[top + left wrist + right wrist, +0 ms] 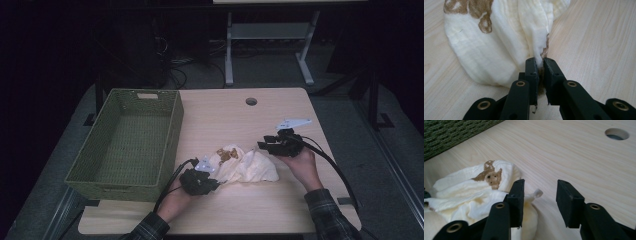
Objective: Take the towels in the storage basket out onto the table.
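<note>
A crumpled cream cloth (247, 167) with brown animal prints lies on the wooden table (225, 117), near its front edge. My left gripper (216, 183) is at the cloth's left end. In the left gripper view, my left gripper (539, 61) is shut on a bunched fold of the cloth (499, 45). My right gripper (263, 145) hovers just above the cloth's right end. Its jaws stand apart in the right gripper view, with bare table between them. There my right gripper (540, 187) has its left jaw beside a small tip of the cloth (469, 190), apart from the pads.
An empty green woven basket (175, 130) stands on the left half of the table, and its wall (454, 132) is seen at the top left. A round cable hole (251, 101) sits near the far edge. A desk frame and cables stand on the floor beyond.
</note>
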`<state>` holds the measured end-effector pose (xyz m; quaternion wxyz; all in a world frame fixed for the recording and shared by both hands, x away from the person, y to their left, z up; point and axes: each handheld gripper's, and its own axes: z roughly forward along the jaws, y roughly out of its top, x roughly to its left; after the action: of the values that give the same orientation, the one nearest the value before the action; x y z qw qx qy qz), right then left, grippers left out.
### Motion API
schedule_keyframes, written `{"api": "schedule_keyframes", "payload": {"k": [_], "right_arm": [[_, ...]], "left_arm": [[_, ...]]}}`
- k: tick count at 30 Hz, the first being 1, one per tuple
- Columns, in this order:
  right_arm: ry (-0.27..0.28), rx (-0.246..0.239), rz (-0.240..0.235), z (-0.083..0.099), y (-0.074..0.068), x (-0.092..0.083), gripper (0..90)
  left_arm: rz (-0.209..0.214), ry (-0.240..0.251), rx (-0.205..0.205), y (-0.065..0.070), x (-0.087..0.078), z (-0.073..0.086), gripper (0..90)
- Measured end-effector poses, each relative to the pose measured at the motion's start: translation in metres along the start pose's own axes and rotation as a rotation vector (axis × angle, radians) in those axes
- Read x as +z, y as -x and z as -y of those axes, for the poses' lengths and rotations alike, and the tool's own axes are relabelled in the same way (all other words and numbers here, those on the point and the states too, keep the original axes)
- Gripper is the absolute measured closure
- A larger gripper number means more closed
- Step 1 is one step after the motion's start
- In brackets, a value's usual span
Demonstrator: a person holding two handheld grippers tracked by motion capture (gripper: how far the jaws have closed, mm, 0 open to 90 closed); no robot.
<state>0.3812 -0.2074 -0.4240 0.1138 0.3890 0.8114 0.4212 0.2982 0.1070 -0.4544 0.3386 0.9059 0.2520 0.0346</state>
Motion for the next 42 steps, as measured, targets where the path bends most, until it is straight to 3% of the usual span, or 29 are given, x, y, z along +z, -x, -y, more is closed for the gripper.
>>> {"api": "schedule_keyframes", "payload": {"k": [5, 6, 11, 15, 23, 30, 41, 42], "right_arm": [[-0.047, -0.009, -0.002, -0.002, 0.001, 0.017, 64.0], [-0.072, -0.006, -0.001, -0.002, 0.001, 0.024, 71.0], [-0.080, -0.006, -0.004, -0.001, 0.005, 0.026, 86.9], [-0.050, -0.020, -0.022, -0.004, 0.003, 0.013, 87.9], [0.026, -0.049, -0.039, 0.001, -0.010, -0.035, 88.2], [0.042, -0.053, -0.036, 0.030, -0.021, -0.071, 88.5], [-0.010, -0.032, -0.023, 0.091, -0.038, -0.097, 88.5], [-0.016, -0.023, -0.020, 0.097, -0.041, -0.100, 88.5]], "left_arm": [[0.004, -0.006, 0.006, -0.001, 0.000, 0.000, 81.1], [0.004, -0.005, 0.007, -0.002, 0.000, 0.000, 81.2], [0.007, -0.001, 0.002, -0.002, 0.000, 0.000, 81.2], [0.008, -0.001, -0.004, -0.003, 0.001, 0.000, 81.2], [0.003, 0.005, -0.010, -0.003, 0.001, 0.000, 81.2], [0.002, 0.008, -0.017, -0.002, 0.001, -0.001, 81.3], [0.008, 0.027, -0.026, 0.002, -0.002, -0.002, 81.3], [0.011, 0.020, -0.012, 0.002, -0.004, -0.002, 81.2]]}}
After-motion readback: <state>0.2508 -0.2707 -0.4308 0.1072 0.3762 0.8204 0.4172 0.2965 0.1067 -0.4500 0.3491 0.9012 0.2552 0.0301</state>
